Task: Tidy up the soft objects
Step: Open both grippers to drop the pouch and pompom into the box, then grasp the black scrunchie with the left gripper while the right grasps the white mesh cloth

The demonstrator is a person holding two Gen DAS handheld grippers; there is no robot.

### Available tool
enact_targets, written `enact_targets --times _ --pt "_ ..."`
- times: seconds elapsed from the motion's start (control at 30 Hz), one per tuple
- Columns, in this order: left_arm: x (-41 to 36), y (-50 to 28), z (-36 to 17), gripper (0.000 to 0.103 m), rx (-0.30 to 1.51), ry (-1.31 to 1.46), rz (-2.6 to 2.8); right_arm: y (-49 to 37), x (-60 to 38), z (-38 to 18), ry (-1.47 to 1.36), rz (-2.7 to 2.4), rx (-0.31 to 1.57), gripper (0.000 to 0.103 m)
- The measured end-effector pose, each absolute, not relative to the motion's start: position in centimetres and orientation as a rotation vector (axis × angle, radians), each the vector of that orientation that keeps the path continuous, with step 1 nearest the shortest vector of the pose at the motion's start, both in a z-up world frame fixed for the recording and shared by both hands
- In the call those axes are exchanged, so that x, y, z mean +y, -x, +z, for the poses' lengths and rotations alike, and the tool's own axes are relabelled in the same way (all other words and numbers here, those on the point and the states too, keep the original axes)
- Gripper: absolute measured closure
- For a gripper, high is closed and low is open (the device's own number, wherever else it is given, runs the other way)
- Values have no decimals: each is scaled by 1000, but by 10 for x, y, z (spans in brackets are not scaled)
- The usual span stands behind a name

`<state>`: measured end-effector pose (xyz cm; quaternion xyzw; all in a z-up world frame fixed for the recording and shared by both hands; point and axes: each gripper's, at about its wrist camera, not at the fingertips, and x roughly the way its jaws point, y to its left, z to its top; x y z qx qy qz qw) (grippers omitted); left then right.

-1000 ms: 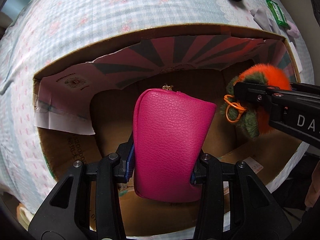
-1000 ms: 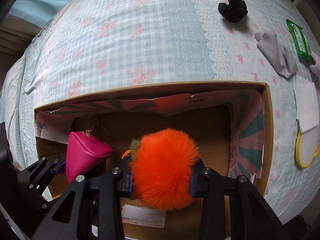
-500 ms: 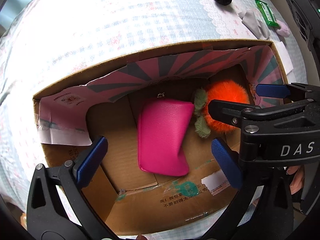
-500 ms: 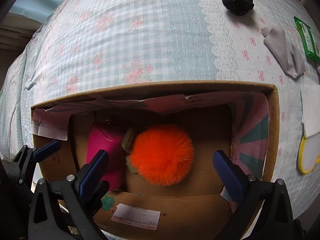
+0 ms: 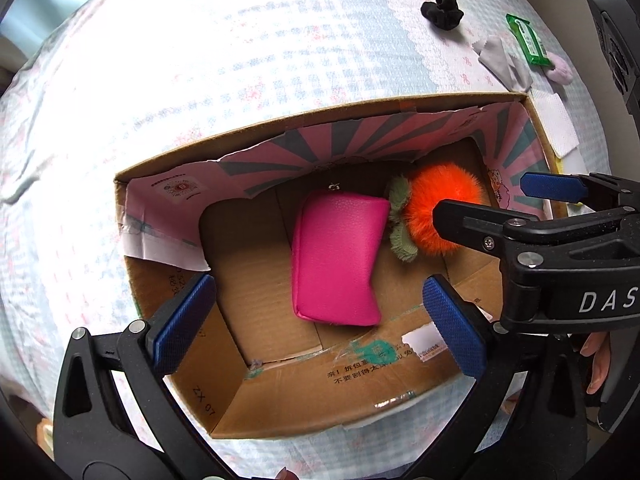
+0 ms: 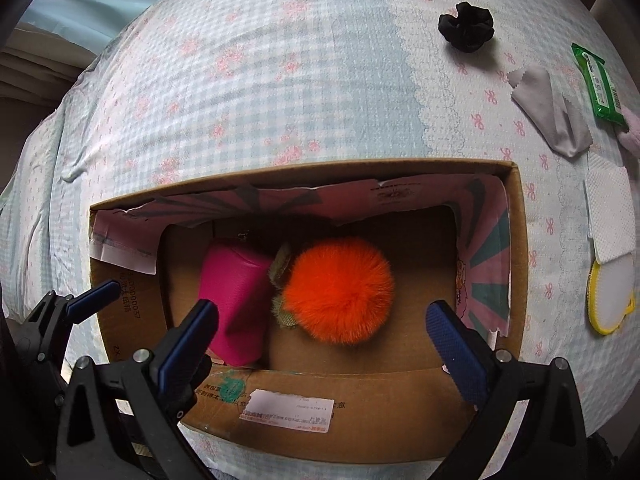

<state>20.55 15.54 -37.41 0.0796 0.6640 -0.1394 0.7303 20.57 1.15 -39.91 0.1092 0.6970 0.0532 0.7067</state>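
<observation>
A: Two items lie in the cardboard box (image 5: 224, 412): a pink pouch (image 5: 338, 258) and an orange pom-pom (image 6: 340, 288), touching, pouch to the left. Both rest on the bare corrugated floor.

B: Surfaces?

A: Pouch is pebbled faux leather, rectangular, small gold clasp at its far end. Pom-pom is round, long fluffy fur, with olive-green fuzzy leaves on its left side. Box walls carry torn pink-and-grey striped paper; a white label sits on the near wall.

B: Grippers?

A: Left gripper (image 5: 320, 320) hangs above the box, blue textured pads spread wide, nothing between them. Right gripper (image 6: 322, 340) likewise spread wide and empty. From the left wrist view, the right gripper's black frame covers part of the pom-pom.

B: Outside the box?

A: Checked floral bedsheet (image 6: 260, 80), light blue and pink. Far right on it: black scrunchie (image 6: 466, 26), grey cloth (image 6: 550, 112) with pinked edges, green wipes packet (image 6: 598, 84), white textured pads (image 6: 610, 212), yellow-rimmed puff (image 6: 610, 300). All well apart from the box.
</observation>
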Motion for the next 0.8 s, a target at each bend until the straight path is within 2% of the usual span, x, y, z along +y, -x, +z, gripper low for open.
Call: enact_targets --times 0.13,0.37,0.6,0.8 --pt "160 -192 -346 0 1417 -169 -301 -198 17 -374 -224 117 1503 0" --pt "174 -154 -280 0 1323 -166 -270 -162 21 -300 -139 120 1387 0" --pt "183 -117 -211 0 1201 -125 -220 -117 -2 -228 -115 66 1301 0" --pt "162 -102 -169 0 1118 -89 -215 -82 -41 -194 -109 16 1227 0"
